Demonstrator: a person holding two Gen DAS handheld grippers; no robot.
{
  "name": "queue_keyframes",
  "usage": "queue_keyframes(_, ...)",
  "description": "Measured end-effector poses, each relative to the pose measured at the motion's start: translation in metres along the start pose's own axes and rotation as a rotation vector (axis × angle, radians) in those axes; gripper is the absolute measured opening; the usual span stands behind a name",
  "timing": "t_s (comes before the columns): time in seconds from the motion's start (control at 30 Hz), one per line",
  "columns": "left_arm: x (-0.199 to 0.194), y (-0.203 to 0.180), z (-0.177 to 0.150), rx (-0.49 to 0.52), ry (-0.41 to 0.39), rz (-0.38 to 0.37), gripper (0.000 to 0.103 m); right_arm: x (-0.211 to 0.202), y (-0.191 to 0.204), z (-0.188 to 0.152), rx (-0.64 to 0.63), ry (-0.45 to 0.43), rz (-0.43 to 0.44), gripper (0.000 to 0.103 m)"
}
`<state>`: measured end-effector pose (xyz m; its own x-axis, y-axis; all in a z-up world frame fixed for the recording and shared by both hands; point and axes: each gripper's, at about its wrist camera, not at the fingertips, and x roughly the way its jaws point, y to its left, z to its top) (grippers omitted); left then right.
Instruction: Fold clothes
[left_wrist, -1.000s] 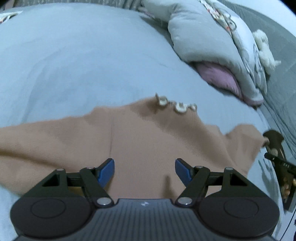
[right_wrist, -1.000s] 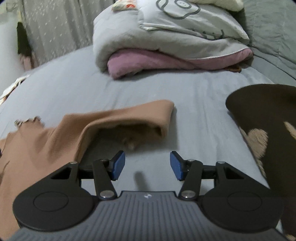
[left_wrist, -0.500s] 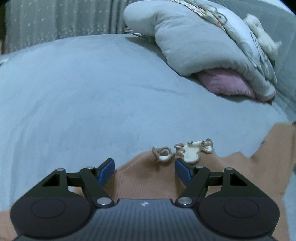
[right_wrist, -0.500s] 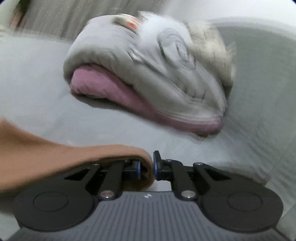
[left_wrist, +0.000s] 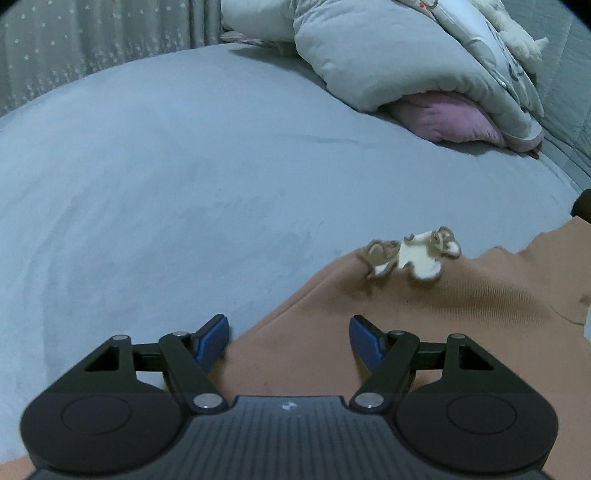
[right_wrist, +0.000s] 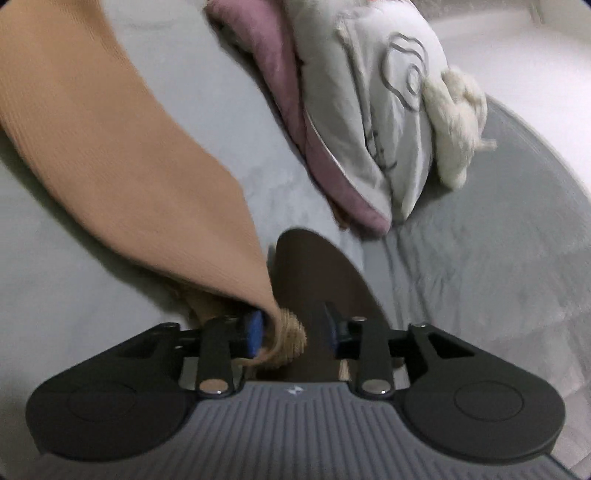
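Observation:
A tan ribbed top (left_wrist: 424, 317) lies on the grey bed sheet (left_wrist: 184, 184), its frilled cream collar (left_wrist: 410, 254) just ahead of my left gripper (left_wrist: 289, 339). That gripper hovers open over the top's edge with nothing between its blue pads. In the right wrist view the top's sleeve (right_wrist: 122, 147) stretches away to the upper left. Its cuff (right_wrist: 288, 334) is bunched against the left pad of my right gripper (right_wrist: 293, 330). The jaws stand apart, and a gap shows beside the right pad.
A dark brown garment (right_wrist: 314, 266) lies under the right gripper. A folded grey and pink quilt (left_wrist: 424, 74) (right_wrist: 351, 110) with a white plush toy (right_wrist: 458, 122) is piled at the back right. A grey curtain (left_wrist: 92, 55) hangs behind the bed.
The right gripper, shut on the sleeve cuff half a second ago, has swung right over the dark garment and its jaws have parted. The left gripper has shifted left off the collar, still open.

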<state>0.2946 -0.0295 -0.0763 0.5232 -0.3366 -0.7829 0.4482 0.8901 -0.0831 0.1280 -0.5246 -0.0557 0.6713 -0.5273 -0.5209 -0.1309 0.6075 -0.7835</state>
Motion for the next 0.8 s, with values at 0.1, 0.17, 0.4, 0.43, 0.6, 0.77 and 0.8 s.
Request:
queue_keyframes(0.1,-0.001,0.010,-0.002,0.012,0.005,-0.010,0.073,-0.026,-0.021,0.013,0.100,-0.096,0.150,0.040)
queue_keyframes(0.17,-0.002,0.019,-0.003,0.007,0.006,-0.008,0.073,-0.043,-0.034,0.021,0.167,-0.160,0.249,0.040)
queue_keyframes(0.4,-0.005,0.039,-0.005,0.009,0.032,-0.045,0.072,-0.043,-0.008,0.119,0.195,-0.373,0.667,0.041)
queue_keyframes(0.43,-0.005,0.041,-0.005,0.009,0.036,-0.050,0.071,-0.039,0.001,0.134,0.190,-0.390,0.720,0.041)
queue_keyframes(0.6,-0.008,0.050,-0.007,0.002,0.037,-0.079,0.059,-0.008,0.066,0.199,0.120,-0.363,0.885,0.040)
queue_keyframes(0.77,-0.011,0.054,-0.015,-0.045,0.017,-0.148,0.021,0.005,0.102,0.218,0.092,-0.320,0.943,0.026)
queue_keyframes(0.8,-0.012,0.053,-0.019,-0.072,-0.002,-0.154,0.014,0.005,0.104,0.219,0.093,-0.321,0.954,0.023)
